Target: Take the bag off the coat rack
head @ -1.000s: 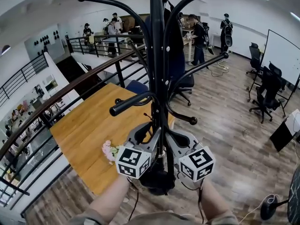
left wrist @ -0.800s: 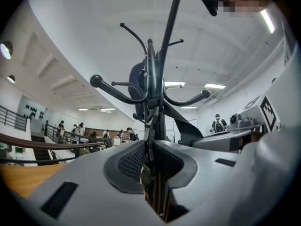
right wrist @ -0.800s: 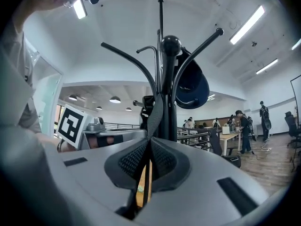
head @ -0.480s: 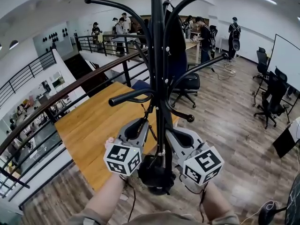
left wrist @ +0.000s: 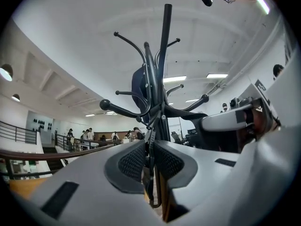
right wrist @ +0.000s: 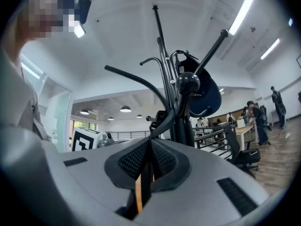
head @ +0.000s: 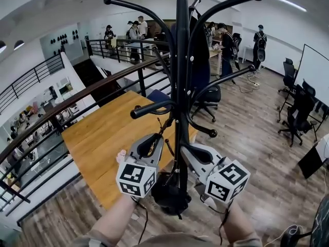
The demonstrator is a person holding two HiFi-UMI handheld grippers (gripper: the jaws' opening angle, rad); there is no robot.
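While left gripper [left wrist: 150,158] and right gripper [right wrist: 149,160] clamp straps [left wrist: 149,135], coat rack [head: 181,60] upright

Coat rack pole [head: 181,76] stood dead ahead; its lower hooks [head: 151,108] jutted left and right across the upward path. Wooden table [head: 97,143] crowded the left; open floor [head: 257,133] lay right.

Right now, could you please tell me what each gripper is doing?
Left gripper: jaws closed on the bag strap.
Right gripper: jaws closed on the bag strap too.
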